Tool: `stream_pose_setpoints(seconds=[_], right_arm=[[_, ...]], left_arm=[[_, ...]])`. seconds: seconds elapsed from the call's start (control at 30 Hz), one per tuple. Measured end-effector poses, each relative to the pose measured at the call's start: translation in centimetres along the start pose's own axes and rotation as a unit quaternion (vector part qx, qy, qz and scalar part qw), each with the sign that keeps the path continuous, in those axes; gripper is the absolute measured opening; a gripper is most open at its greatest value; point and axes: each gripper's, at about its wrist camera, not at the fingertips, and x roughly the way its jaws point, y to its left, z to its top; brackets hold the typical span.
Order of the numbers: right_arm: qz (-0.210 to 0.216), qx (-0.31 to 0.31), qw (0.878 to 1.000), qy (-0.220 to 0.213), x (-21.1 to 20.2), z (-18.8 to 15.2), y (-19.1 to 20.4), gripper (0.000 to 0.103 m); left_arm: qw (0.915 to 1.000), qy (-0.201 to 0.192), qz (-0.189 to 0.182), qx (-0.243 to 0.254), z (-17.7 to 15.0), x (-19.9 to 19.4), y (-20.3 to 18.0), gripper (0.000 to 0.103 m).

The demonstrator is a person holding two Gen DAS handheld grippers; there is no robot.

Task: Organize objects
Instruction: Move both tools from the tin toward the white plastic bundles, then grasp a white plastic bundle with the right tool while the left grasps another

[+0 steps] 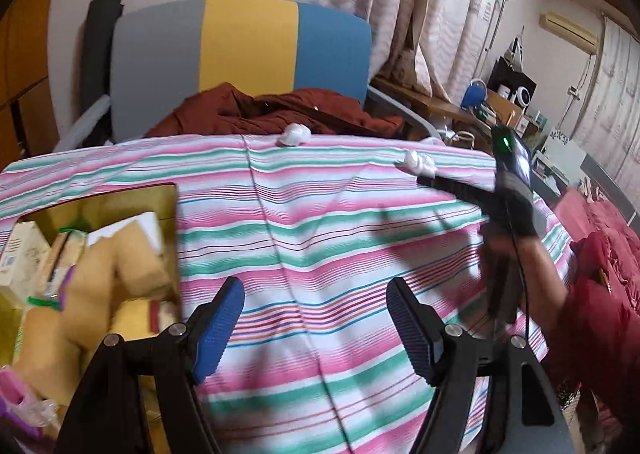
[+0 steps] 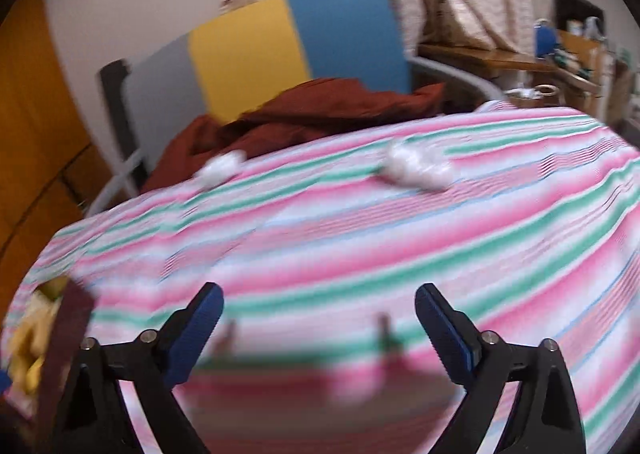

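A: Left wrist view?
B: Left gripper [image 1: 316, 322] gapes wide, empty, above the striped cloth [image 1: 320, 222]. A box [image 1: 92, 262] of packets sits left; two white wads [image 1: 294, 134] [image 1: 418, 163] lie far off.
A: Right wrist view?
B: Blurred. Right gripper [image 2: 320, 328] spread wide, empty; wads [image 2: 222, 168] [image 2: 416, 170] ahead, apart.

Soft, even indoor light fills both my views, with no harsh glare. My left view is fairly sharp, though the box [image 1: 92, 254] smears. My right view is blurred throughout. Dark shadows fall across the striped cloth [image 1: 304, 222]. Fisheye bending curves everything towards the black corners.
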Motion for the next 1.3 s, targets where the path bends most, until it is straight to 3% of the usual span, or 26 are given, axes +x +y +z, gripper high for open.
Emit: stream_pose_setpoints(seconds=[0.17, 0.37, 0.43, 0.53, 0.77, 1.03, 1.17, 1.3], right_arm=[[-0.042, 0.042, 0.998, -0.018, 4.0, 5.3, -4.6, 0.094], [-0.059, 0.036, 0.997, -0.014, 8.0, 8.1, -5.8, 0.094], [-0.064, 0.024, 0.998, -0.015, 8.9, 8.3, -5.4, 0.090], [-0.048, 0.026, 0.998, 0.006, 10.4, 8.5, -5.4, 0.071], [-0.052, 0.020, 0.998, 0.004, 10.8, 7.7, -5.2, 0.064], [-0.053, 0.016, 0.998, -0.006, 10.7, 7.4, -5.3, 0.064], [-0.062, 0.016, 0.998, -0.009, 10.6, 7.3, -5.2, 0.064], [-0.072, 0.003, 0.997, -0.011, 10.7, 7.3, -4.7, 0.064]], left_arm=[[0.9997, 0.021, -0.008, -0.007, 0.9, 2.4, -0.6, 0.075], [0.9990, 0.043, -0.001, -0.011, 2.3, 5.1, -0.8, 0.075], [0.9988, 0.046, 0.001, -0.013, 2.9, 5.9, -1.0, 0.075], [0.9988, 0.048, 0.000, -0.011, 4.3, 6.9, -1.3, 0.075], [0.9993, 0.035, 0.010, -0.008, 8.4, 10.0, -2.3, 0.075], [0.9980, 0.039, 0.038, 0.032, 13.6, 17.9, -2.0, 0.077], [0.9937, 0.059, 0.077, 0.056, 16.6, 22.4, -0.6, 0.080], [0.9909, 0.054, 0.102, 0.070, 19.3, 25.6, 0.6, 0.081]])
